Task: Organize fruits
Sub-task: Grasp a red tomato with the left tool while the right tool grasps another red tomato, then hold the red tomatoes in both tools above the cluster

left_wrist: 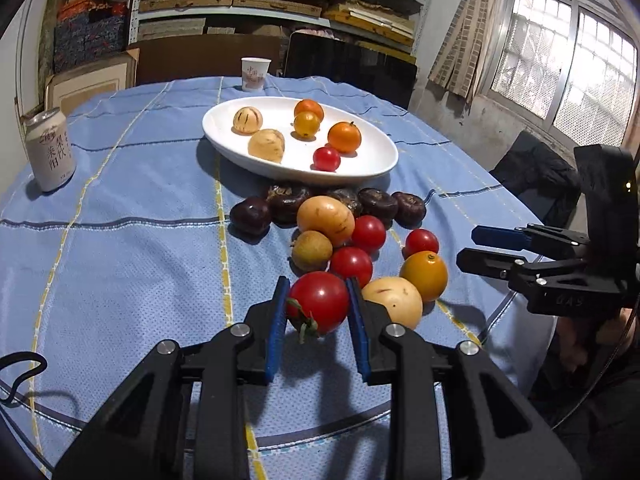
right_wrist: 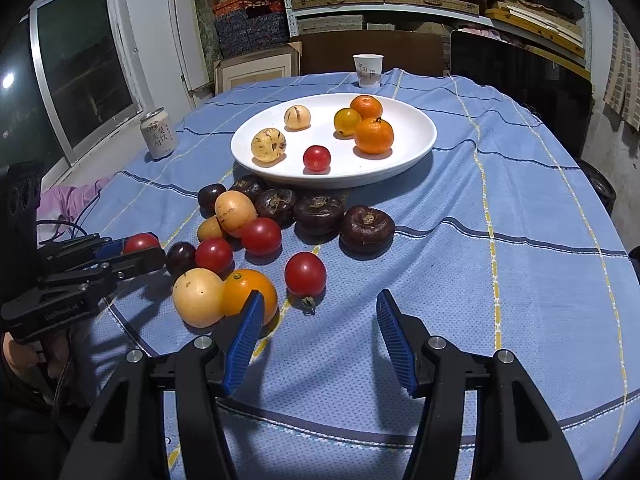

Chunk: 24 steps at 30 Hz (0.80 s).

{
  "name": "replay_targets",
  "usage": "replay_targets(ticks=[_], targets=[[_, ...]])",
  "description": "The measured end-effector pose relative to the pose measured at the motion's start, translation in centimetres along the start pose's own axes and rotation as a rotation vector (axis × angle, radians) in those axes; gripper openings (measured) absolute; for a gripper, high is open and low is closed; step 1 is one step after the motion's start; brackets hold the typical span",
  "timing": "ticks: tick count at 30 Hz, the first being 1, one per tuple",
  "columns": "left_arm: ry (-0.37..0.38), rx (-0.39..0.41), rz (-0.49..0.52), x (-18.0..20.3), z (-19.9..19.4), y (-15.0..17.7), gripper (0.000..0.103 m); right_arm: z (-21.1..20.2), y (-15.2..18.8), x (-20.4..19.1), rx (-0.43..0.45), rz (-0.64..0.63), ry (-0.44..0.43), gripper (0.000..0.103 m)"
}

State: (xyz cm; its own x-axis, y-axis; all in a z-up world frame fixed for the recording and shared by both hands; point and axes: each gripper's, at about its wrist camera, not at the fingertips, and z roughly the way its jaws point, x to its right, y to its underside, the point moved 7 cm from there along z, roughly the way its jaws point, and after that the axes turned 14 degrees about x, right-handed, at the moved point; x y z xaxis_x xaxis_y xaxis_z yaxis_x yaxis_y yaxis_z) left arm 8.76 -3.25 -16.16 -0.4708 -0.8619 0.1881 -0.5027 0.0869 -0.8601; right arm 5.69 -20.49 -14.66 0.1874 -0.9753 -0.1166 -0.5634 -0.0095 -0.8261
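Observation:
My left gripper is shut on a red cherry tomato, held just above the blue cloth; it also shows in the right wrist view at the left. A white plate behind the loose fruit holds two pale striped fruits, three orange ones and one red tomato. Loose tomatoes, yellow fruits, an orange fruit and dark chestnuts lie between me and the plate. My right gripper is open and empty, just in front of a red tomato on the cloth.
A drink can stands at the table's left edge. A paper cup stands behind the plate. The table's right edge drops off near the right gripper. Shelves of boxes fill the back wall.

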Motion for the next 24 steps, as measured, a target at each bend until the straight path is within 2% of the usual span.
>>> replay_targets(ticks=[7, 9, 10, 11, 14, 18, 24], targets=[[-0.01, -0.017, 0.023, 0.3, 0.1, 0.3, 0.028, 1.8, -0.9, 0.0, -0.007, 0.01, 0.019, 0.059], [-0.01, -0.018, 0.02, 0.2, 0.1, 0.4, 0.028, 2.4, -1.0, 0.0, -0.019, 0.011, 0.02, 0.051], [-0.01, -0.018, 0.02, 0.2, 0.1, 0.4, 0.028, 2.8, -0.9, -0.3, -0.035, 0.01, -0.002, 0.042], [-0.01, -0.018, 0.021, 0.2, 0.1, 0.4, 0.028, 3.0, -0.9, -0.4, -0.039, 0.003, -0.008, 0.04], [-0.01, -0.019, 0.026, 0.2, 0.2, 0.4, 0.028, 3.7, -0.8, -0.3, -0.061, 0.003, -0.008, 0.041], [-0.01, -0.018, 0.024, 0.2, 0.2, 0.4, 0.028, 4.5, -0.7, 0.2, -0.094, 0.071, -0.041, 0.041], [-0.01, -0.019, 0.027, 0.3, 0.2, 0.5, 0.028, 4.4, -0.8, -0.4, -0.089, 0.033, -0.021, 0.041]])
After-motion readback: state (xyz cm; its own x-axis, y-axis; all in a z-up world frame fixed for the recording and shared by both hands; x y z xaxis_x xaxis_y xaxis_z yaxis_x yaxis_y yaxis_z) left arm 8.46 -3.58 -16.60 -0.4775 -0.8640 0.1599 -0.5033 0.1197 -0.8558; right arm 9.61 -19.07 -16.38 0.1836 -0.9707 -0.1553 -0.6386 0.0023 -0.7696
